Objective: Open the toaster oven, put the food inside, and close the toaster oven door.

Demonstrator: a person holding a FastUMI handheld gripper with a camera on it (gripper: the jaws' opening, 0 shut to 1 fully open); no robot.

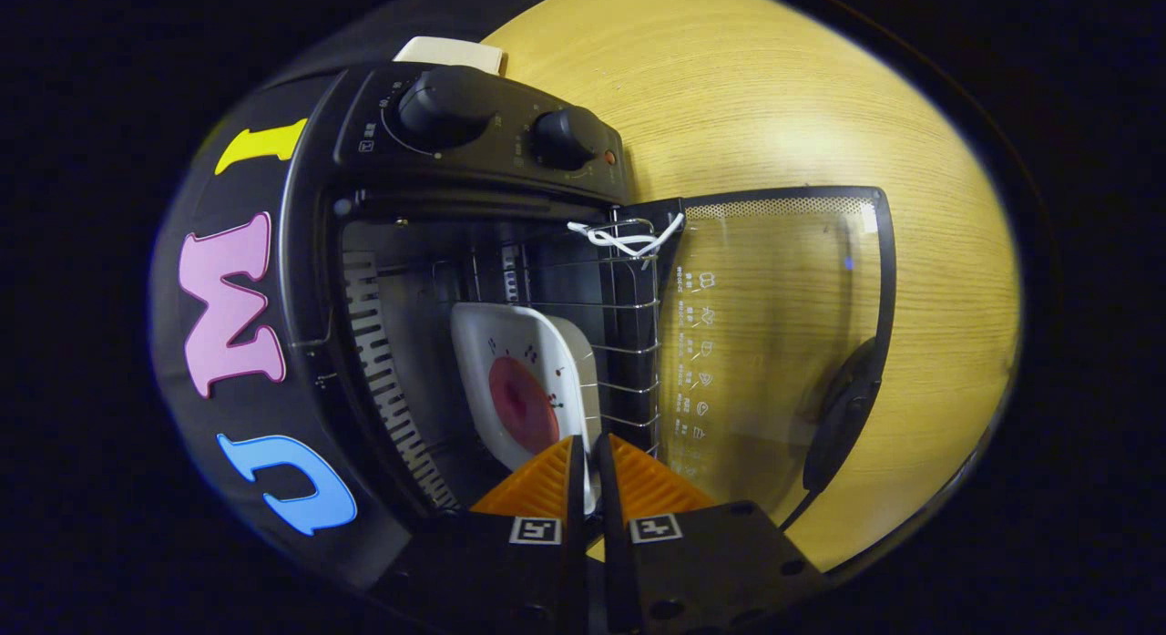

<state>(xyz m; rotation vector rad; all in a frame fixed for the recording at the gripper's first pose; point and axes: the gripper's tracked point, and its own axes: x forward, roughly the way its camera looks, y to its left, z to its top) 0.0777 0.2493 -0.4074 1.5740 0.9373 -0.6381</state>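
Note:
The black toaster oven (483, 134) stands open on the wooden table, seen turned on its side in my view. Its glass door (774, 343) is swung fully down over the table, with the dark handle (843, 416) at its outer edge. A white square plate (510, 343) carrying a round red piece of food (524, 403) rests inside the oven on the wire rack (629, 343). My gripper (590, 448) is at the oven mouth, both fingers pressed on the plate's near rim.
Two knobs (446, 102) sit on the oven's control panel. A white string (629, 239) is tied at the rack's corner near the door hinge. The wooden table (729, 88) stretches beyond the door. A pale object (451, 52) sits behind the oven.

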